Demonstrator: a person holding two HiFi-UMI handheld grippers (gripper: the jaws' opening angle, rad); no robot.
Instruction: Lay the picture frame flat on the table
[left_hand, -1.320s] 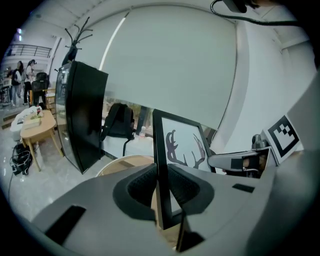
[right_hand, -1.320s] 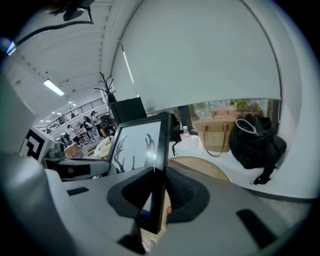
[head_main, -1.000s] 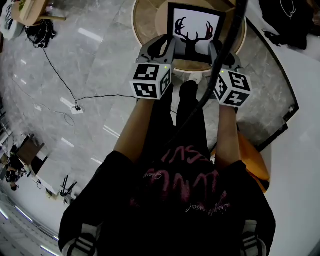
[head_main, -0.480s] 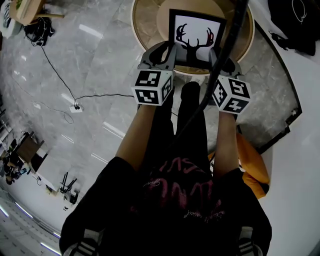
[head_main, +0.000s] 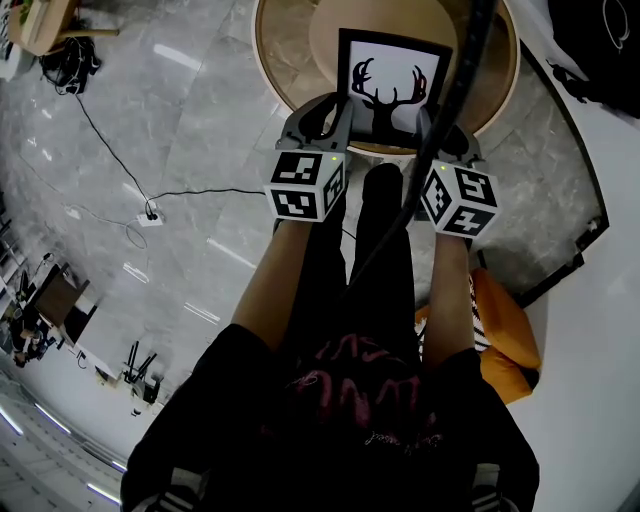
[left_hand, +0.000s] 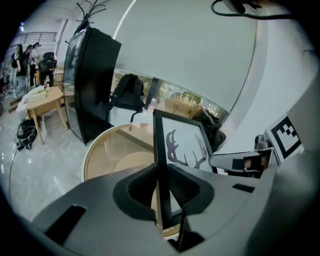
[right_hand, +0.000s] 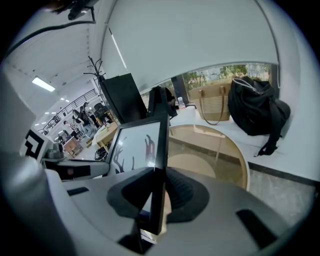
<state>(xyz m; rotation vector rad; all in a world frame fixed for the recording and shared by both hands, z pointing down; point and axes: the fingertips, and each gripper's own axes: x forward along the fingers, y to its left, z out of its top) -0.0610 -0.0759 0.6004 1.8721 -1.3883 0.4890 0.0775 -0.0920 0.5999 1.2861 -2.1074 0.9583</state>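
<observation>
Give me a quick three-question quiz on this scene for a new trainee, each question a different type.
1. True or false: only the left claw grips the picture frame; the right claw is empty.
2. Where do the claws clamp the frame? A) top and bottom edges B) left and right side edges C) one corner only
3. Fill in: the wooden table is ___ in shape.
Key: 1 false, both claws are shut on the frame. 2 B. 3 round.

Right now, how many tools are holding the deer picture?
2. The left tool is clamped on the left edge of the picture frame. The right tool is clamped on its right edge. None is hidden.
</observation>
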